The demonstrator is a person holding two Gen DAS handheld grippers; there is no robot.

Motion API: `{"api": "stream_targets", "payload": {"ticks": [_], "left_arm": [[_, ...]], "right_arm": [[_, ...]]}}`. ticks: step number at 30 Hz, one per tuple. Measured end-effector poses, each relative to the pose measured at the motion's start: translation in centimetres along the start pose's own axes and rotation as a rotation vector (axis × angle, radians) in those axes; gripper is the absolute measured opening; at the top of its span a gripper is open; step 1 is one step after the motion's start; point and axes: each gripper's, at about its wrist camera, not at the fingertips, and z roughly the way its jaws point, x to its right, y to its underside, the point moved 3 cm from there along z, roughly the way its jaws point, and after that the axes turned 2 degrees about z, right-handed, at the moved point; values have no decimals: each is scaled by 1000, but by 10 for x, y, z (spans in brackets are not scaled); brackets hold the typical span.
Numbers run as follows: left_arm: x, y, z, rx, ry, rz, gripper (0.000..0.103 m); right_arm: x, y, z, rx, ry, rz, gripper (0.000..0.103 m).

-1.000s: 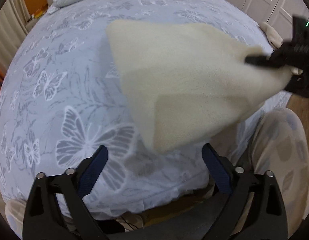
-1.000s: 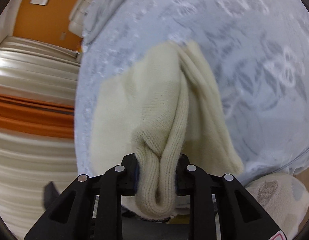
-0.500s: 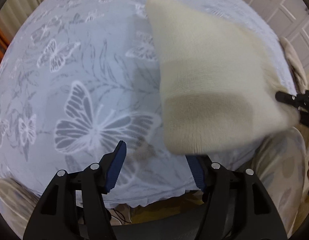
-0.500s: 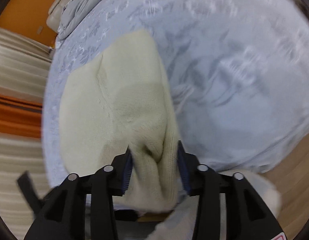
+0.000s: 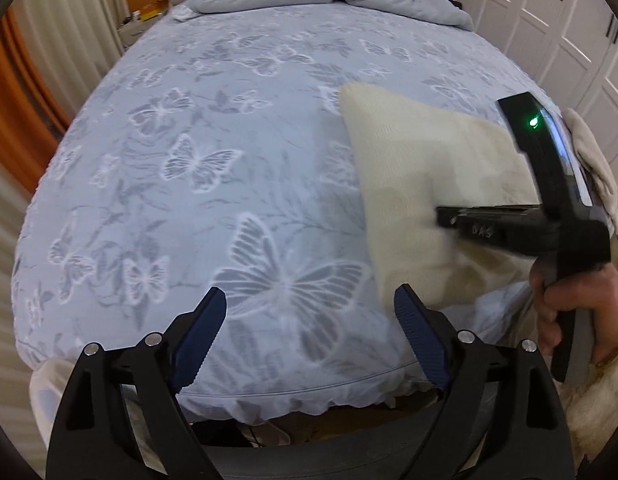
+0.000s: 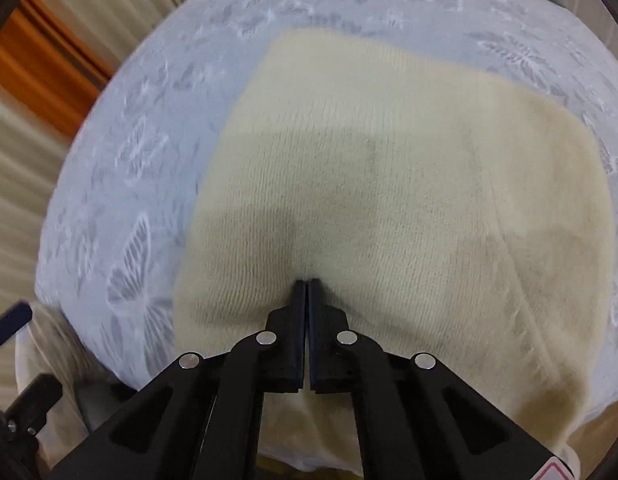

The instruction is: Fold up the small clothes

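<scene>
- The cream knit garment (image 6: 397,200) lay flat at the near right part of the butterfly-print bed (image 5: 197,168).
- My right gripper (image 6: 307,284) was clenched, fingers together, resting on the knit's near edge; I couldn't tell whether any cloth was pinched.
- My left gripper (image 5: 311,320) hung released, empty, just beside the garment's left edge.
- I judged the step to be smoothing before a fold; next called for gripping an edge.

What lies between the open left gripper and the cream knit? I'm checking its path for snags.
Only bare butterfly-print bedsheet, as the left wrist view shows. The left gripper hangs open, and the cream knit lies just beyond its right finger.
</scene>
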Motion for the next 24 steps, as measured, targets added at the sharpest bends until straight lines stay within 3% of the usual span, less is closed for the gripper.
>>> {"api": "stream_targets", "payload": {"ticks": [4, 7, 9, 12, 14, 17, 19, 21, 23, 24], "left_arm": [[-15, 4, -3, 13, -13, -31, 87], [-15, 3, 0, 10, 0, -42, 87], [-11, 0, -3, 19, 0, -30, 87], [-8, -2, -11, 43, -6, -20, 88], [-7, -4, -13, 52, -4, -21, 88], [-9, -6, -10, 47, 4, -30, 88], [-5, -7, -5, 35, 14, -32, 88], [1, -9, -1, 26, 21, -19, 88], [9, -11, 2, 22, 21, -4, 88], [14, -11, 4, 17, 21, 6, 88]], "right_arm": [[-16, -13, -62, 87, -146, 52, 1], [-37, -27, -53, 100, -66, -20, 1], [-38, -27, 0, -6, 38, -71, 0], [-39, -37, 13, -10, 15, -76, 0], [-37, -44, -11, 6, -24, -32, 0], [-13, -37, -58, 123, -26, 3, 0], [12, -23, -71, 138, -30, 69, 0], [39, -6, -60, 92, 8, 135, 0], [74, 19, -29, -5, 107, 178, 0], [89, 30, -15, -11, 80, 208, 0]]}}
